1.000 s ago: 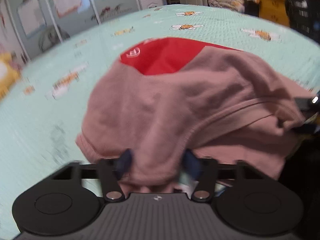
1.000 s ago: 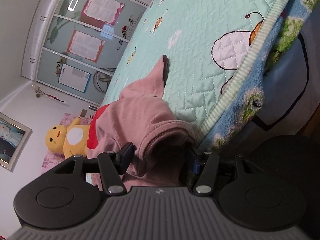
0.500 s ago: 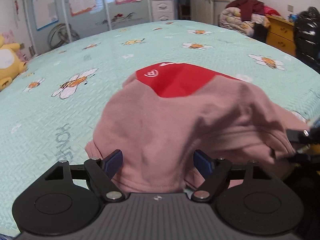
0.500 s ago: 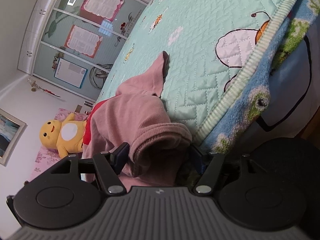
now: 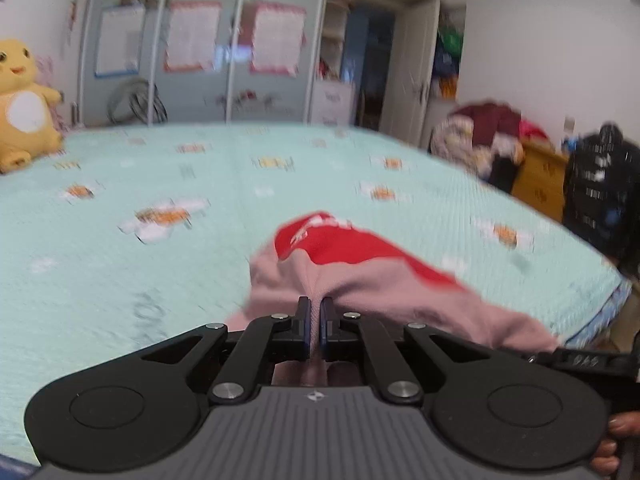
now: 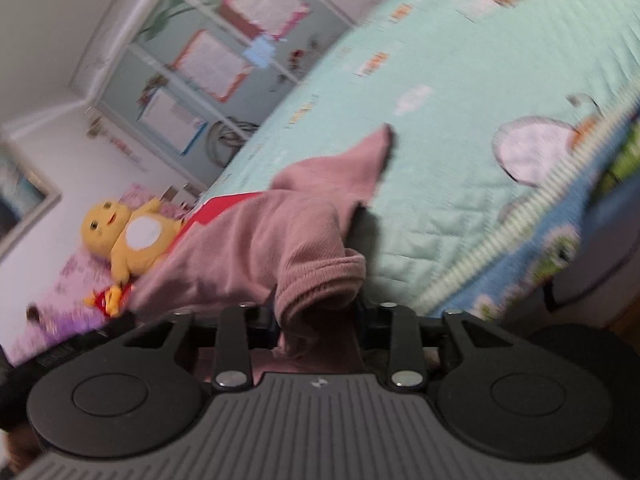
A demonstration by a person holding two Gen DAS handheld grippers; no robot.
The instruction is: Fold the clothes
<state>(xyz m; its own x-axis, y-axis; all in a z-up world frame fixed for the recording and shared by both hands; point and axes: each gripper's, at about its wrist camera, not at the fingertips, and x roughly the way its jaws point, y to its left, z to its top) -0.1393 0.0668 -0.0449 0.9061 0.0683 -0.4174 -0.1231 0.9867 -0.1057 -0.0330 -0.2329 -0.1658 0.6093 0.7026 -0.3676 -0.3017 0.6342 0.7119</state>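
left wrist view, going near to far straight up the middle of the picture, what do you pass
left gripper with its fingers shut on a fold of the pink garment → the garment's red panel → bare mint bedspread → wardrobe doors with pink-framed posters

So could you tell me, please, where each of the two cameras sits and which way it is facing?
Left wrist: on the left gripper, facing across the bed toward the wardrobe; its jaws pinch the pink garment; fingertips show at lower right.
Right wrist: on the right gripper, rolled sideways along the bed's edge; its jaws, just closing, grip a ribbed cuff.
Shared: the garment, bed, wardrobe and yellow plush toy.
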